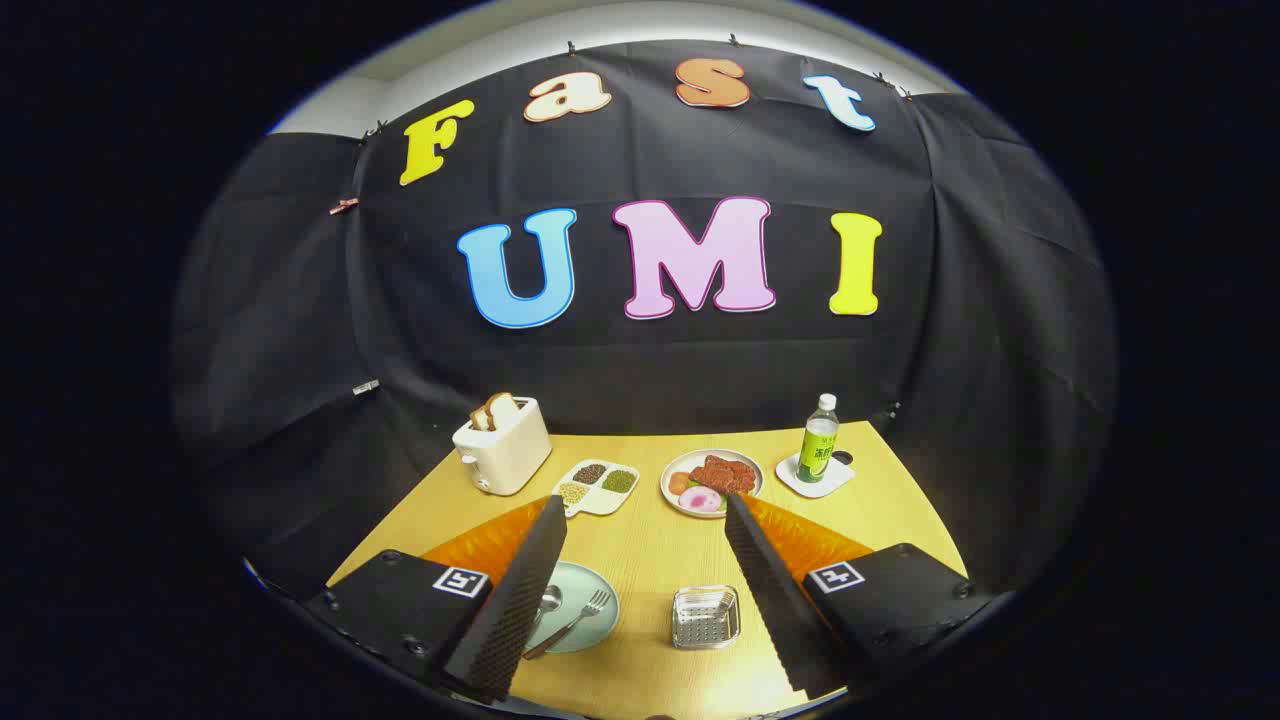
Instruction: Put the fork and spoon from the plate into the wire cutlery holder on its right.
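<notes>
A pale green plate [592, 632] lies on the wooden table near its front edge, partly hidden behind my left finger [520, 590]. On it rest a fork [580, 618] with a brown handle and a spoon [548, 600], whose bowl peeks out beside that finger. The wire cutlery holder [706, 616] stands to the plate's right, between my fingers and closer to the right finger [775, 590]. My gripper [640, 505] hangs well above the table, open wide, holding nothing.
Beyond the fingers stand a white toaster [503, 450] with bread, a divided dish of beans [597, 485], a plate of meat and vegetables [712, 481], and a green bottle [818, 440] on a white coaster [815, 476]. Black cloth walls the table [650, 540].
</notes>
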Tool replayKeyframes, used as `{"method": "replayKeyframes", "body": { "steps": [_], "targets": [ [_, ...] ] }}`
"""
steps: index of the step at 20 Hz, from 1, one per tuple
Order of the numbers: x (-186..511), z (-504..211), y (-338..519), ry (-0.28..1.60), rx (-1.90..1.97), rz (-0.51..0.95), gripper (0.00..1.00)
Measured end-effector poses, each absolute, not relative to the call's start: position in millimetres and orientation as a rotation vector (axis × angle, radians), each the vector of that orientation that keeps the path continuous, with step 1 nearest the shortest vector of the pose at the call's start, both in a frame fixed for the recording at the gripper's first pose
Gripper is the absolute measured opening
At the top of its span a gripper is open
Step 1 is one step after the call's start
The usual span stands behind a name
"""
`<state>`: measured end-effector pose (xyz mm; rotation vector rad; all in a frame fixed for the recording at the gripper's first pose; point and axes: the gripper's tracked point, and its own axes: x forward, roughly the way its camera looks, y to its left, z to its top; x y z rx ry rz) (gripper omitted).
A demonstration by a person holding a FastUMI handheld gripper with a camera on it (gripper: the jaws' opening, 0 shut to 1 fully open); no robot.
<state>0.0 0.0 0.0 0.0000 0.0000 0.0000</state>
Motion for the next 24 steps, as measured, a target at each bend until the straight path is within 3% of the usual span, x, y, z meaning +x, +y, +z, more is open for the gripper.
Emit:
{"method": "replayKeyframes", "body": {
  "steps": [18,24],
  "targets": [
    [-6,-14,7,-0.048,0.050,-0.156,0.99],
    [23,-69,37,0.126,0.035,-0.118,1.00]
  ]
}}
